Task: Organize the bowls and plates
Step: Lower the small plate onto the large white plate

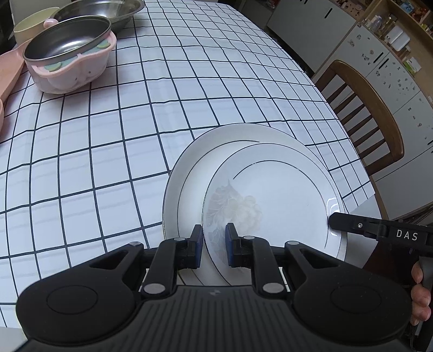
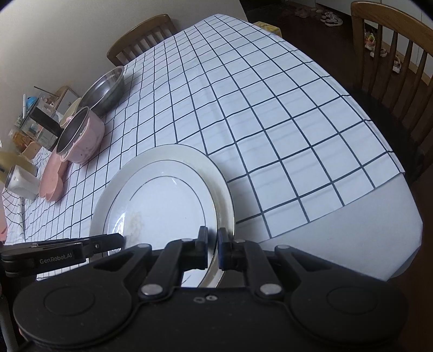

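Two white plates with thin dark rings are in play. The smaller plate (image 1: 273, 195), with a faint flower print, lies tilted on the larger plate (image 1: 189, 173). My left gripper (image 1: 213, 241) is shut on the smaller plate's near rim. My right gripper (image 2: 212, 247) is shut on the larger plate's rim (image 2: 220, 205); the smaller plate (image 2: 162, 205) sits inside it. The right gripper's finger (image 1: 351, 224) shows at the larger plate's right edge. The left gripper's finger (image 2: 89, 243) shows at the left.
On the checked tablecloth (image 1: 108, 135), far left, stand a steel bowl in a pink holder (image 1: 67, 51), a larger steel bowl (image 1: 108, 10), a cream bowl (image 1: 29, 24) and a pink tray (image 2: 51, 178). Wooden chairs (image 1: 373, 113) stand beside the table. The table edge (image 2: 351, 230) is near right.
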`<state>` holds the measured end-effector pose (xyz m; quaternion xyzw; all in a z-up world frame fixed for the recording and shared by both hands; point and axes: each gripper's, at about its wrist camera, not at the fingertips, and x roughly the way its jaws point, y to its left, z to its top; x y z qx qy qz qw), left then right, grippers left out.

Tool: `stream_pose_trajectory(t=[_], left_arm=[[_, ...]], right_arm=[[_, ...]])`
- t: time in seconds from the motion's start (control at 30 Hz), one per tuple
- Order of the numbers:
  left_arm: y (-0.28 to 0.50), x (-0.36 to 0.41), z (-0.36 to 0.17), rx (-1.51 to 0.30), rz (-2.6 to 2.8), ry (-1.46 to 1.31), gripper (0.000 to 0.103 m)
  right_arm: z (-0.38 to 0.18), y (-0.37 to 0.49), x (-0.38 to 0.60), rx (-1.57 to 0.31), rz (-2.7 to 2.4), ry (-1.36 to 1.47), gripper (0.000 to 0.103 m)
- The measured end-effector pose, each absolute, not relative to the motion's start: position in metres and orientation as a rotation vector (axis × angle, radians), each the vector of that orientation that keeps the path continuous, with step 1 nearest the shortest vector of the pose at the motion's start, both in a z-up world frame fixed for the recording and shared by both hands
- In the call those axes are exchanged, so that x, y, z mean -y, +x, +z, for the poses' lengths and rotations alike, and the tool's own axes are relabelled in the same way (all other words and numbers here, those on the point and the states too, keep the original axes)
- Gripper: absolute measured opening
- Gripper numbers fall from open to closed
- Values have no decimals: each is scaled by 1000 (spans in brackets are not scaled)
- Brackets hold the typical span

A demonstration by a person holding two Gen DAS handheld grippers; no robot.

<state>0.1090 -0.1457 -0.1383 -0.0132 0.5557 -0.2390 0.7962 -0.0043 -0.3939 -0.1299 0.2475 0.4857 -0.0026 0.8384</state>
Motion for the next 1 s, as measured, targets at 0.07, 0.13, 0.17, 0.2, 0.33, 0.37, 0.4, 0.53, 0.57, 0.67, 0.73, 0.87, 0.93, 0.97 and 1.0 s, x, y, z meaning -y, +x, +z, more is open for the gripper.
stream_pose_trajectory(t=[0.07,0.13,0.17,0.2,0.33,0.37,0.4,0.53,0.57,0.67,0.73,0.87,0.93,0.97,1.0], left_arm=[[109,146,-138,-1195,-514,-30,16],[110,146,-138,-1194,-514,-27,16],[110,146,-138,-1195,-514,-27,16],[111,145,-138,-1196,-514,-28,16],[113,144,-137,-1196,-515,-31,16],[114,143,-137,-1199,-516,-33,16],[114,143,-137,-1200,-516,-35,16],[116,141,-135,-1194,-514,-32,16],[117,139,-134,-1192,-513,-30,16],[117,135,-131,-1180,-514,-25,16],[118,133,-128,-1171,-513,-25,16],[117,129,-124,-1156,-514,-21,16],[116,128,-122,-1148,-515,-16,16],[116,127,-120,-1144,-516,-14,16],[115,126,-119,-1139,-516,-13,16]], right_arm=[[-131,-3,396,-1030,-5,540,8],[-132,-3,397,-1031,-4,546,7],[-132,-2,397,-1030,-4,550,7],[-133,-2,397,-1031,-4,556,7],[-135,0,401,-1032,-2,588,7],[-135,1,402,-1030,-2,594,7],[-135,1,402,-1030,0,600,7],[-137,3,403,-1032,6,604,7],[-137,4,402,-1032,7,600,7],[-138,6,400,-1035,12,589,7],[-139,8,397,-1038,13,575,7],[-140,13,390,-1041,11,545,8],[-140,14,387,-1042,9,532,8],[-140,15,386,-1043,7,526,9],[-140,16,385,-1045,3,518,8]])
